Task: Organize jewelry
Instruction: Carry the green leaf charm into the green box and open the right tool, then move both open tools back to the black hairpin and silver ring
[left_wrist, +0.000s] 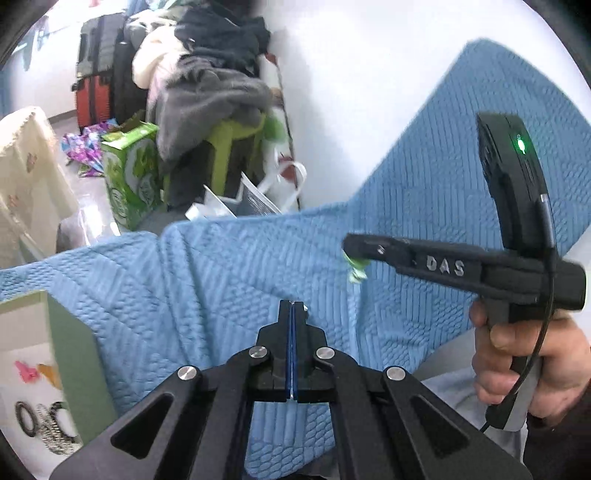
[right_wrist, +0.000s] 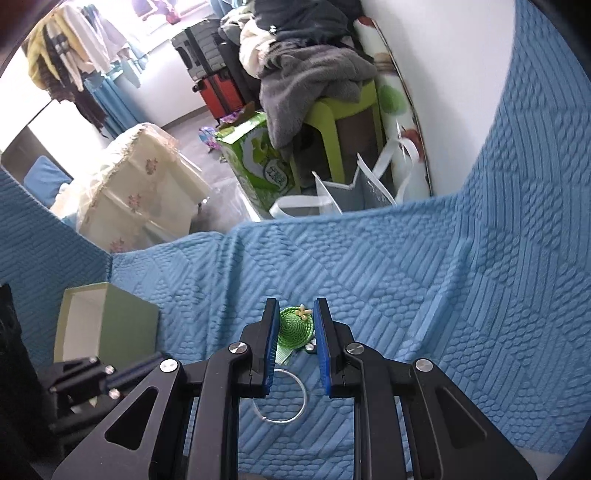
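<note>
My right gripper (right_wrist: 295, 314) is shut on a green woven hair clip (right_wrist: 294, 330) with a small pale flower, held above the blue quilt (right_wrist: 406, 266). The clip also shows at the right gripper's tip in the left wrist view (left_wrist: 356, 267). A thin silver hoop (right_wrist: 280, 397) lies on the quilt below the right gripper. My left gripper (left_wrist: 292, 306) is shut and empty above the quilt (left_wrist: 221, 277). A green box with a white inside (left_wrist: 40, 354) at lower left holds pink and orange clips (left_wrist: 37, 371) and dark rings (left_wrist: 48, 421). The box also shows in the right wrist view (right_wrist: 107, 321).
Beyond the quilt's edge stand a green carton (right_wrist: 258, 162), a green stool under grey clothes (right_wrist: 332, 110), white bags (right_wrist: 351, 192), suitcases (right_wrist: 218, 88) and a cream covered cabinet (right_wrist: 140, 184). The quilt rises against the white wall on the right.
</note>
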